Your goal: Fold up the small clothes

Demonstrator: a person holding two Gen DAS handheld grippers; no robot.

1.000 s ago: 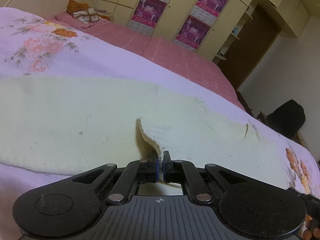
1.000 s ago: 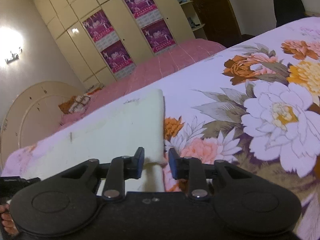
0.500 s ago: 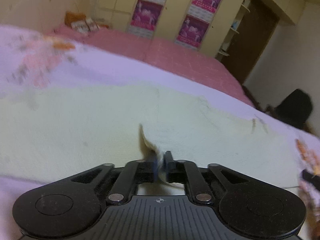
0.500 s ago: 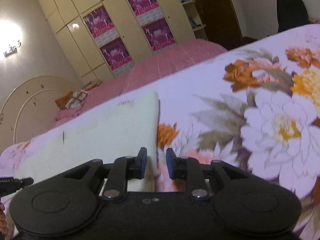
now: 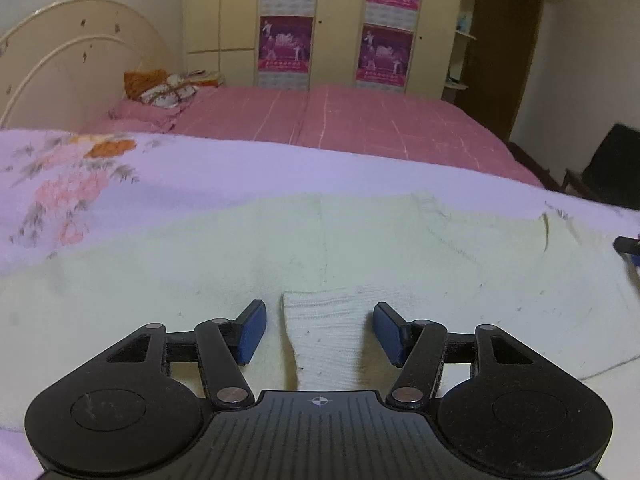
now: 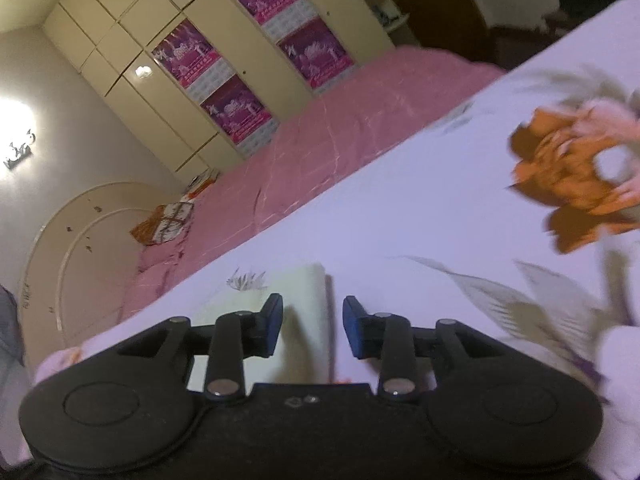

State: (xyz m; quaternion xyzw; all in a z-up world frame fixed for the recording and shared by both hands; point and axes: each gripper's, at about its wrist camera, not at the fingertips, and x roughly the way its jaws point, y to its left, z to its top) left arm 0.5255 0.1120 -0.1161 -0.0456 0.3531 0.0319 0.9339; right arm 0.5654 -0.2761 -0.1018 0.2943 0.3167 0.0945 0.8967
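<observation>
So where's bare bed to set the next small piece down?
Left wrist view: bare floral sheet between the cream garment and pink bedspread. Right wrist view: open sheet right of the garment's edge. Crowded only by the pillows at the headboard.

Both the left gripper (image 5: 319,332) and right gripper (image 6: 312,327) are matte black, with blue-padded jaws and silver pivot screws.
</observation>
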